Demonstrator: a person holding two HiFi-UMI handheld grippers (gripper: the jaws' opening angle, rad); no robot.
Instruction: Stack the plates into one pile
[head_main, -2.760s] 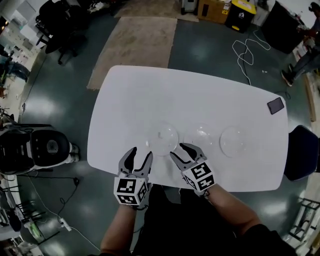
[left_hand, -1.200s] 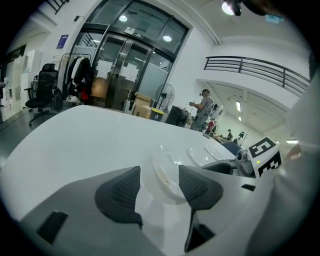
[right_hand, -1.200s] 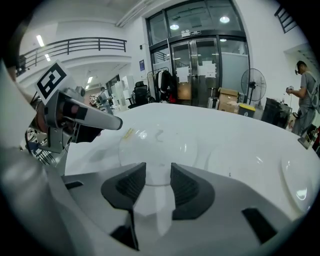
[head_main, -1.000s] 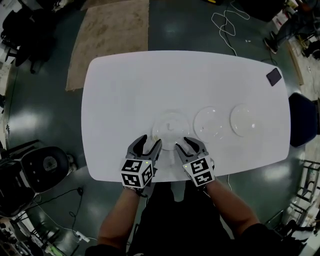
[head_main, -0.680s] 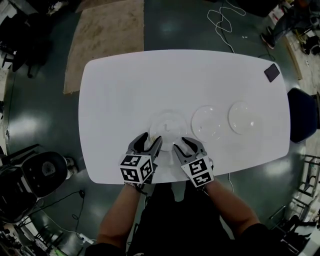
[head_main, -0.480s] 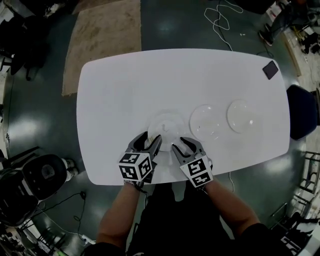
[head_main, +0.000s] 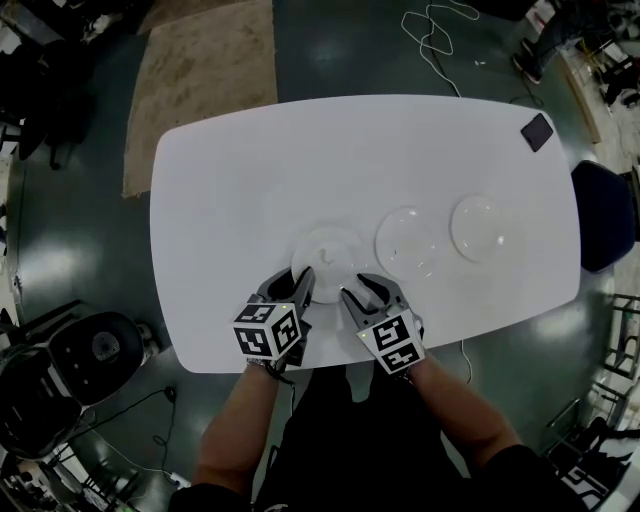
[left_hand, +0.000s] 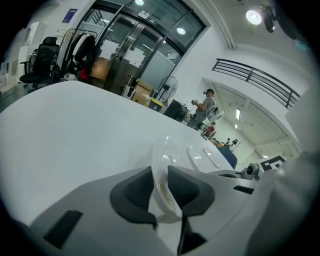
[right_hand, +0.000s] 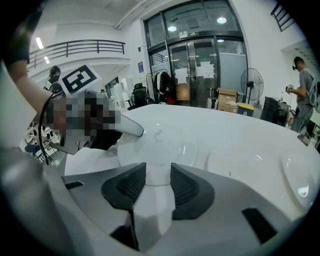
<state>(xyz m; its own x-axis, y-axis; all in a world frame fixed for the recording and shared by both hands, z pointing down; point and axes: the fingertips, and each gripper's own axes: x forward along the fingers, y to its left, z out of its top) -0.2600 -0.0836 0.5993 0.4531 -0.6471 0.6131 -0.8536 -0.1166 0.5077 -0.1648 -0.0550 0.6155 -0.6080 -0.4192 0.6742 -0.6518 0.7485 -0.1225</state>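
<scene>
Left claw (left_hand: 160, 186) closing on the rim of the left plate (head_main: 330, 250) at its 7 o'clock, rim between the pads and looks pinched. Right claw (right_hand: 158, 181) jaws apart, holding nothing, at the same plate's 5 o'clock edge. Plate sits on the white bench (head_main: 240, 160). Middle plate (head_main: 407, 240) is just beside at 3 o'clock, right plate (head_main: 483, 227) further along, all separate. Judged barely begun: nothing stacked, first pick-up under way, two plates still to join. No readable writing; yellowish mark on the gripped rim illegible.
</scene>
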